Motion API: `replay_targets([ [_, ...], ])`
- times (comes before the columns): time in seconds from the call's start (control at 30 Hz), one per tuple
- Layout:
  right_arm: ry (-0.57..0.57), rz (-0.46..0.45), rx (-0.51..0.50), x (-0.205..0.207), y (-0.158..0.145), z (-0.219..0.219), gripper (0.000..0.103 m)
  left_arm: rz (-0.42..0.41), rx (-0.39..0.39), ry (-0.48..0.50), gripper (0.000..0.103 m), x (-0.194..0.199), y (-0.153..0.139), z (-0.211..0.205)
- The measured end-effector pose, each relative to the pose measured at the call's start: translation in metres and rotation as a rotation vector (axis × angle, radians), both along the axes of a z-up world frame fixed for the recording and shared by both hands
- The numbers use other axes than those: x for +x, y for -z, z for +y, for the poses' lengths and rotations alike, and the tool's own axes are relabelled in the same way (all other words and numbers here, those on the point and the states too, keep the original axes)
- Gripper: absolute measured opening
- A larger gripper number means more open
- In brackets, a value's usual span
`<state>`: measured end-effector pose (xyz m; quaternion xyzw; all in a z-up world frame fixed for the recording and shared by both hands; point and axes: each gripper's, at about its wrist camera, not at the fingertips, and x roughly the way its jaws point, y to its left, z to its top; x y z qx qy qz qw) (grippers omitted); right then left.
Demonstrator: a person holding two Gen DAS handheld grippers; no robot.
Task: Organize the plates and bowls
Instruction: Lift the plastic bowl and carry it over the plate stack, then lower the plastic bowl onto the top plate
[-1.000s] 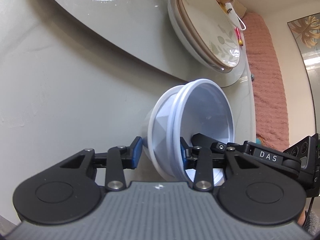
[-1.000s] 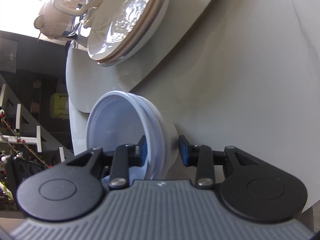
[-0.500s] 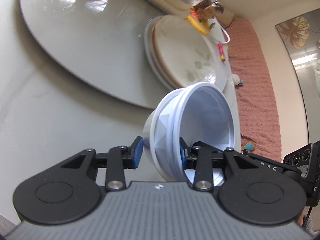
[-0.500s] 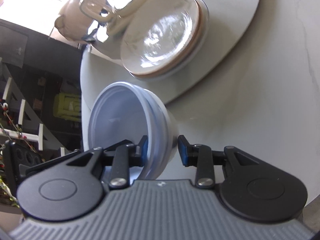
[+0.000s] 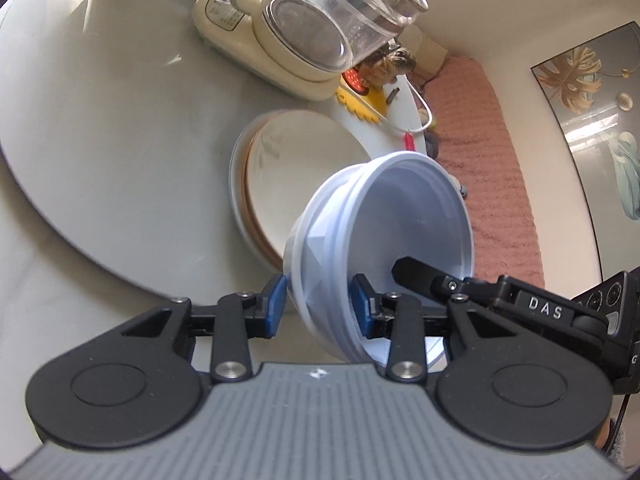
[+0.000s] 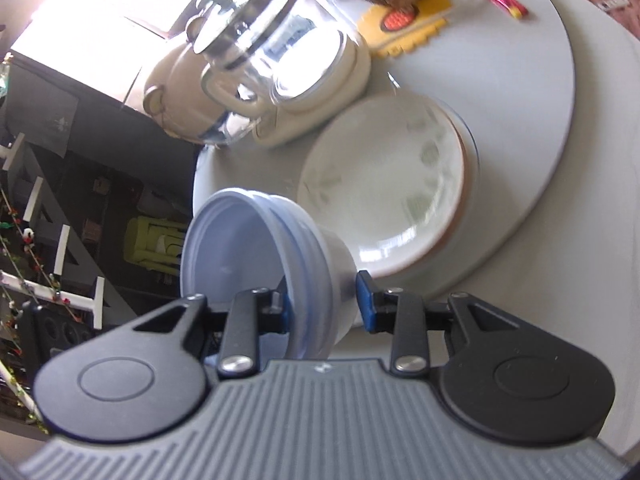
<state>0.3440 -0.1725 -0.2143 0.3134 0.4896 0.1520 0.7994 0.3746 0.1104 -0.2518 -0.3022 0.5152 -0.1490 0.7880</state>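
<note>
A stack of pale blue plastic bowls is held in the air between both grippers. My left gripper is shut on one side of its rim. My right gripper is shut on the opposite side of the bowls; its finger shows inside the bowl in the left wrist view. Just beyond the bowls, a stack of cream plates with a brown rim lies on the grey turntable. The plates also show in the right wrist view.
A glass kettle on a cream base stands on the turntable behind the plates. A yellow mat with a small figurine and a red item lie at the far side. A pink rug lies on the floor beyond the table.
Both grippers have lifted the bowl stack and carried it toward the plates. The kettle and the far side of the turntable have come into view.
</note>
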Motion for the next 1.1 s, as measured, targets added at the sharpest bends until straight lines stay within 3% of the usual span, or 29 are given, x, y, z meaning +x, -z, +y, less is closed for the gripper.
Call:
replay_targets([
  [0.6,0.026,0.053,0.000,0.085,0.037,-0.030,0.035,0.092,0.058,-0.020,0.041,0.101,0.042,-0.037],
  [1.1,0.050,0.100,-0.005,0.103,0.064,-0.041,0.034,0.134,0.057,-0.010,0.041,0.125,0.063,-0.041],
])
